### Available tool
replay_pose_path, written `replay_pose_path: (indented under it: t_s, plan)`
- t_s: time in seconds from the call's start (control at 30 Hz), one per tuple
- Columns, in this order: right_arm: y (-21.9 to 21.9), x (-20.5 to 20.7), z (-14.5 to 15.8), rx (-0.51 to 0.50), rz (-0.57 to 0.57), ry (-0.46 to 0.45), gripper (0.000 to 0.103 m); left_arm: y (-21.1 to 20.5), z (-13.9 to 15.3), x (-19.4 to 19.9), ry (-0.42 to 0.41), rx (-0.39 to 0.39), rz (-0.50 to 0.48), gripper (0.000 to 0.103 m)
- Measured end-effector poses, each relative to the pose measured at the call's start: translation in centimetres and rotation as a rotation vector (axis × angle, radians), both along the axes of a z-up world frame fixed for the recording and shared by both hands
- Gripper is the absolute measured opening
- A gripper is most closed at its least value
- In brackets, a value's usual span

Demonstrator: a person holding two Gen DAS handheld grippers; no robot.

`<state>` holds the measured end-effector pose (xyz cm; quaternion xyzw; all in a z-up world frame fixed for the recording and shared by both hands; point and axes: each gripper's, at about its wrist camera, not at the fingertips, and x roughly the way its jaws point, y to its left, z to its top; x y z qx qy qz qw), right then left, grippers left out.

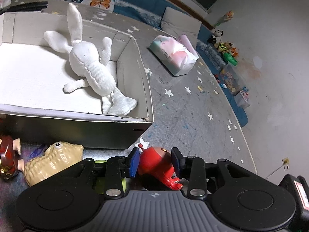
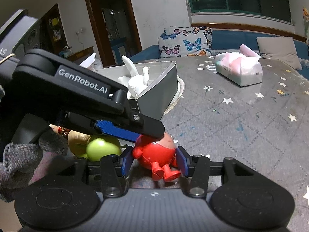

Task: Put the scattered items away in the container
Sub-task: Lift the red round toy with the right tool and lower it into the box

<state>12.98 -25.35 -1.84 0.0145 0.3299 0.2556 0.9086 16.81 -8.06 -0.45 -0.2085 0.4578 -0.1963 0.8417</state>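
The red toy (image 2: 154, 152) beside the box (image 1: 143, 89) is half hidden, feet toward the right gripper (image 2: 154, 159), which clamps it; the left gripper (image 1: 155, 159) fingers stand apart around it.

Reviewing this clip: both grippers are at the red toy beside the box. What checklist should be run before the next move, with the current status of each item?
1. Red toy sits between the pads of the right gripper, which appear to press on it: ok.
2. Left gripper is clear of the toy: cannot tell; its pads flank the toy closely, and one finger lies over the toy's head.
3. Box has room: ok; only the white rabbit lies inside.
4. Nothing stands between the toy and the box wall: ok.
5. Other items are put away: not ok; the green apple and the tan toy are outside.
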Motion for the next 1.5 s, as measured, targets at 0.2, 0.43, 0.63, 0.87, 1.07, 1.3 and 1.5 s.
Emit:
replay_pose_path:
  t_s: [0.2,0.43,0.63,0.87,1.07,1.3,1.5]
  plan:
    - [0.1,-0.5,0.2,-0.010,-0.003,-0.001,0.048,0.1,0.1,-0.4,0.004,-0.008,-0.004,0.039]
    - [0.7,-2.1,1.6,-0.034,0.010,-0.040,0.048,1.8,0.8,-2.1,-0.013,-0.090,0.015,0.039]
    - [2.3,-2.6,4.6,-0.046,0.041,-0.132,0.048,3.7,3.9,-3.4,-0.109,-0.120,0.058,0.039]
    - [5.2,-0.4,7.2,-0.077,0.116,-0.208,0.048,6.7,5.9,-2.3,-0.177,-0.166,0.141,0.039]
    - [7.7,3.2,7.3,-0.102,0.168,-0.186,0.048,9.2,5.0,1.0,-0.143,-0.197,0.195,0.039]
    - [9.7,8.1,5.9,-0.119,0.216,-0.084,0.048,11.1,2.4,4.8,-0.057,-0.220,0.230,0.039]
    - [10.8,10.8,4.3,-0.158,0.261,0.006,0.048,11.6,0.4,6.4,0.010,-0.230,0.233,0.039]
